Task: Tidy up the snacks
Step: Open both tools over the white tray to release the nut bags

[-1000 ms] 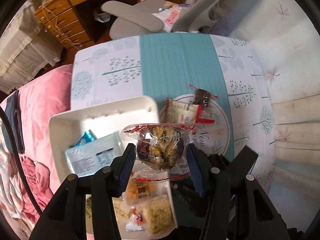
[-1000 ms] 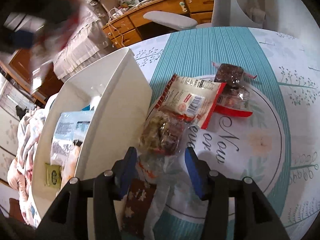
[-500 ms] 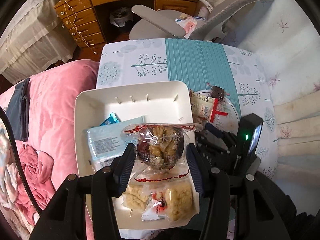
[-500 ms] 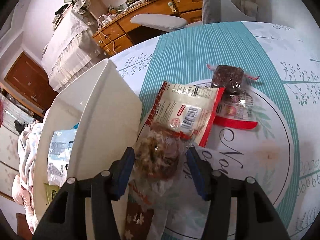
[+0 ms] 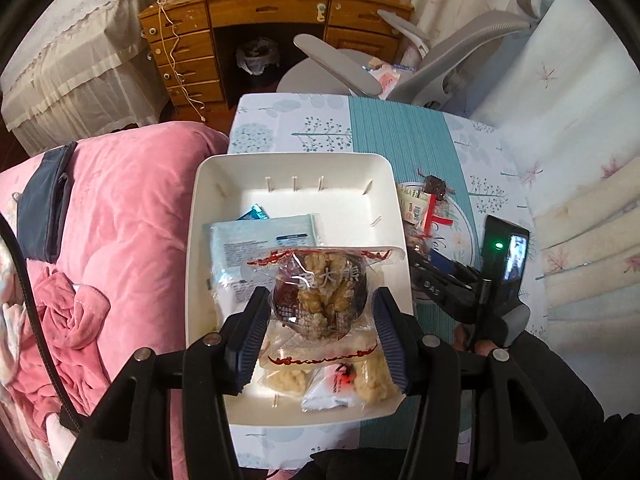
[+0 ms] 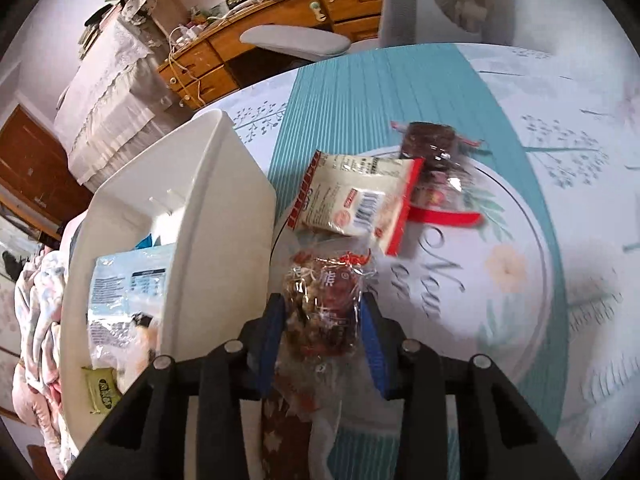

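My left gripper [image 5: 320,296] is shut on a clear-wrapped nut snack [image 5: 320,276] and holds it above the white tray [image 5: 288,158]. Inside the tray lie a pale blue pack [image 5: 260,244], puffed rice cakes [image 5: 288,376] and a small red-and-white pack [image 5: 336,384]. On the table, just right of the tray wall [image 6: 216,220], my right gripper [image 6: 321,304] is closing its jaws on a second nut snack [image 6: 326,280], and the pads touch its wrapper. A white-and-red pack [image 6: 356,196] and a dark brown snack [image 6: 430,140] lie beyond it on the printed mat.
A brown pack [image 6: 280,440] lies under the right gripper. A small green pack [image 6: 100,394] sits at the tray's near end. Pink bedding [image 5: 120,220] borders the table on the left. A grey chair [image 5: 360,72] and a wooden desk [image 5: 260,12] stand behind.
My left gripper carried its nut snack leftward, from over the mat to over the tray, and rose. My right gripper narrowed its jaws onto the second nut snack.
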Motion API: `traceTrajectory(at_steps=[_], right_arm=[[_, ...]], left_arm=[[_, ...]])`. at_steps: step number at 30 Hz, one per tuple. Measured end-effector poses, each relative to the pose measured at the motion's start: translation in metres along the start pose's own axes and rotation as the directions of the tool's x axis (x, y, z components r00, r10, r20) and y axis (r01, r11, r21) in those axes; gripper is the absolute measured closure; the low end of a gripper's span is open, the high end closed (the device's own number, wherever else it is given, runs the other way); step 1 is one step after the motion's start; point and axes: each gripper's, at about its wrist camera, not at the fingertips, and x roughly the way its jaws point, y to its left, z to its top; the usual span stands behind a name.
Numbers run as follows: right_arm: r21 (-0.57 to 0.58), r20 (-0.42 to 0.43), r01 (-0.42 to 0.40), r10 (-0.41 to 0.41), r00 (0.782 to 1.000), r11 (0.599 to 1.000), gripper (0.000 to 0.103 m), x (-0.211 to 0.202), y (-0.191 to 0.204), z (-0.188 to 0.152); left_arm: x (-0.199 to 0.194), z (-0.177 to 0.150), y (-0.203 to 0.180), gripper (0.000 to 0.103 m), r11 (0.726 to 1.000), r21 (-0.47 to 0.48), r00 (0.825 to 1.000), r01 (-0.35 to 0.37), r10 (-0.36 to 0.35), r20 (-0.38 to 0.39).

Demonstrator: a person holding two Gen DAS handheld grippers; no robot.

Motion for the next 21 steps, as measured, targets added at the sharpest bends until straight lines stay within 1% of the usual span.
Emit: traceTrajectory(at_steps=[3,6,12,16,21], right_arm=[[0.026,0.031,0.019,-0.020,0.999,0.999,0.065,-0.021,0.003,-0.011],[0.042,0.072,0.036,-0.039,0.997,0.998,0.065,-0.044,0.009,-0.021],[0.052,0.166,0.064,-0.072,0.983,0.997,0.065,-0.091,0.029,-0.036],[0.042,0.223,0.051,-0.059,0.973,0.998,0.065,-0.118,0.050,-0.045],[0.020,0.240,0.014,-0.018,0.971,1.000,0.065,-0.136,0.075,-0.059]], left_arm=[[-0.011,-0.012,0.011,0.052,1.000,0.000,1.000,0.007,-0.007,0.027],[-0.019,-0.022,0.018,0.054,1.000,0.006,0.998,0.012,-0.012,0.060],[-0.033,-0.042,0.029,0.056,0.997,0.062,0.993,0.034,-0.040,0.107],[-0.041,-0.052,0.031,0.056,0.994,0.098,0.989,0.051,-0.065,0.137],[-0.048,-0.059,0.031,0.056,0.988,0.138,0.983,0.067,-0.089,0.162]])
